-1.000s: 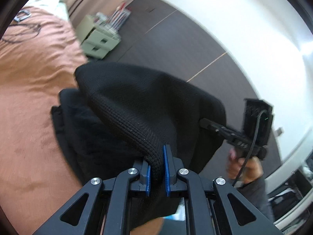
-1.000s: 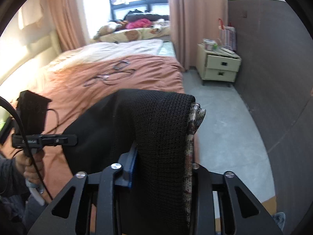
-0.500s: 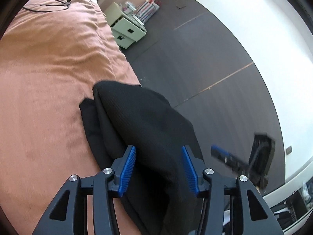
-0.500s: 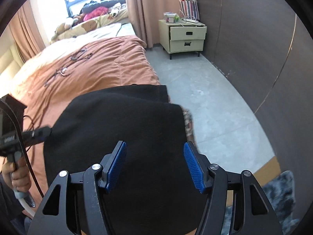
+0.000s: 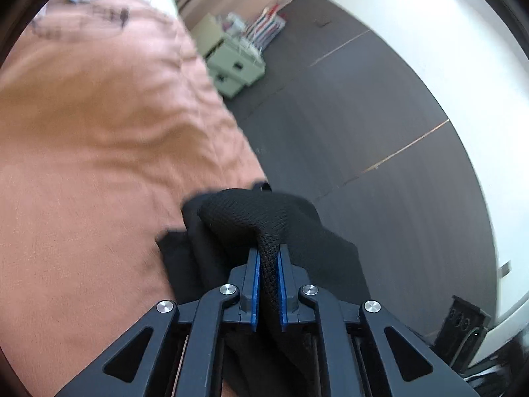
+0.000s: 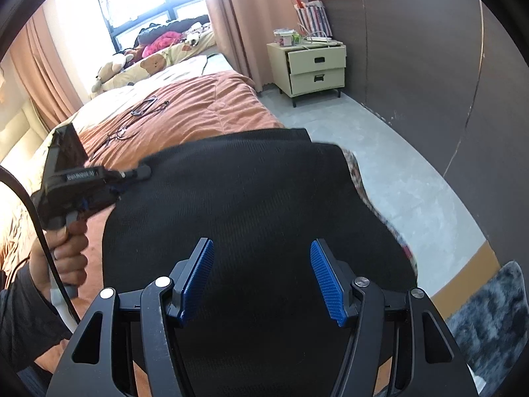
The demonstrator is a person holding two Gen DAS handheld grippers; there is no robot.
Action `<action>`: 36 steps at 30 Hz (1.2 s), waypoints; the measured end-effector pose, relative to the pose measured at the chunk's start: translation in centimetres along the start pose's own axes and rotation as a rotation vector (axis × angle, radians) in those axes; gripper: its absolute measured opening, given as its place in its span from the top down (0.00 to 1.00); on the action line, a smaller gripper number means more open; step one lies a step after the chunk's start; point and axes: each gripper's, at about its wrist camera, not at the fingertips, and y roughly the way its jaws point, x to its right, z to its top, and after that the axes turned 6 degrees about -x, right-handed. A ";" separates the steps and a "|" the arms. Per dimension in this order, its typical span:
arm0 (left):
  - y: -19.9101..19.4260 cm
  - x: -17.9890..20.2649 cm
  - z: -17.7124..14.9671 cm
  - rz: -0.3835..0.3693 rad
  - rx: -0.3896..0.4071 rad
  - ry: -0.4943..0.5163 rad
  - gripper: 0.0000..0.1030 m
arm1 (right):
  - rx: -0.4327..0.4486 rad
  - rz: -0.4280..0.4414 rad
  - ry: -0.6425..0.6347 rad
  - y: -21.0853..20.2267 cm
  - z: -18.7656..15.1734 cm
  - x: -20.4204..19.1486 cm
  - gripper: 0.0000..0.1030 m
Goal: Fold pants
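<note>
The black knit pants [image 6: 251, 198] lie folded on the rust-orange bed cover [image 6: 198, 112], near the bed's floor-side edge. My left gripper [image 5: 268, 258] is shut on a raised fold of the pants [image 5: 264, 221]. In the right wrist view the left gripper [image 6: 82, 178] shows at the pants' left edge, held by a hand. My right gripper [image 6: 261, 274] is open and empty, its blue pads [image 6: 325, 281] hovering over the near part of the pants.
A cream two-drawer nightstand [image 6: 310, 66] stands by the dark wall, with a striped bag on top. Black cables and a small frame [image 6: 145, 107] lie farther up the bed. Grey floor [image 6: 390, 172] runs beside the bed; a blue rug [image 6: 492, 324] is at lower right.
Both grippers let go of the pants half a second ago. The left gripper has since shut again on a fold at the pants' edge. The right gripper stays open above the pants.
</note>
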 end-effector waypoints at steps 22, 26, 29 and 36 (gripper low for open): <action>-1.9 1.2 -8.1 -0.021 -0.169 -0.027 0.73 | -0.101 -0.001 0.128 -3.7 -6.0 2.4 0.42; -2.2 2.1 -9.8 -0.033 -0.184 -0.020 0.73 | -0.089 0.005 0.133 -3.8 -6.1 1.7 0.42; -2.7 2.8 -11.0 -0.045 -0.189 -0.019 0.73 | -0.065 0.015 0.154 -4.9 -6.6 1.9 0.42; -1.9 3.5 -13.1 -0.057 -0.216 -0.029 0.67 | -0.026 0.038 0.174 -6.3 -7.8 1.8 0.42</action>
